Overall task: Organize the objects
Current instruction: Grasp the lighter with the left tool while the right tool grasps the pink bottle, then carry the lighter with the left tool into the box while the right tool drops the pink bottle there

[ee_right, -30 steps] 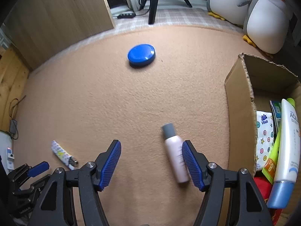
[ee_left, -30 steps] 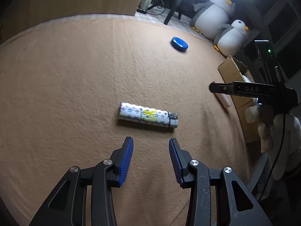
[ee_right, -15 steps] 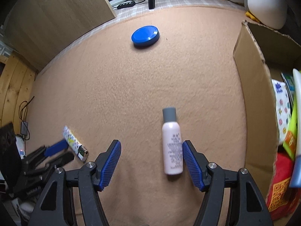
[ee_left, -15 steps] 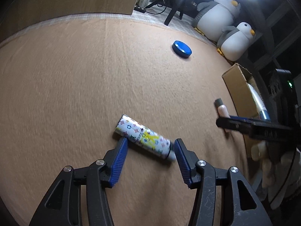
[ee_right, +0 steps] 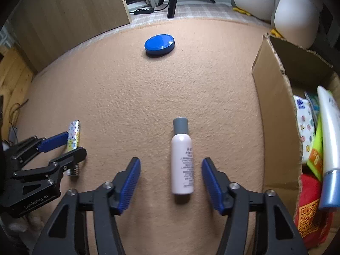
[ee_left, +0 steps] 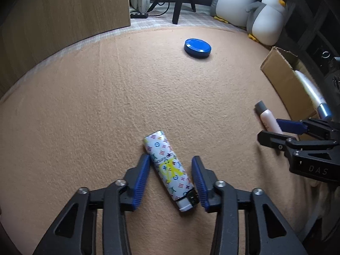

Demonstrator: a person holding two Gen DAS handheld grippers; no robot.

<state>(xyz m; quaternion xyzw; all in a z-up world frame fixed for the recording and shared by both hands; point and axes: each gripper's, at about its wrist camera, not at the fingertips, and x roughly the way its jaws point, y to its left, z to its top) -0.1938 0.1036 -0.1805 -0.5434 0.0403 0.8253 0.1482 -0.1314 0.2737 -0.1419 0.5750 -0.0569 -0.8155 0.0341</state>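
Jaws of left gripper [ee_left: 171,177] had just narrowed astride lighter [ee_left: 167,170] at lower centre, left pad touching; right gripper [ee_right: 171,183] jaws closing, pink bottle [ee_right: 182,161] between, untouched. Both grasps imminent.

The right tongs [ee_left: 269,132] carry the letters "DAS" on their black body, and the left tongs [ee_right: 70,144] read "GenRobot.AI". In the cardboard box [ee_right: 274,114], a green packet [ee_right: 316,150] shows a large "8" and a red bag [ee_right: 308,212] bears a QR code.
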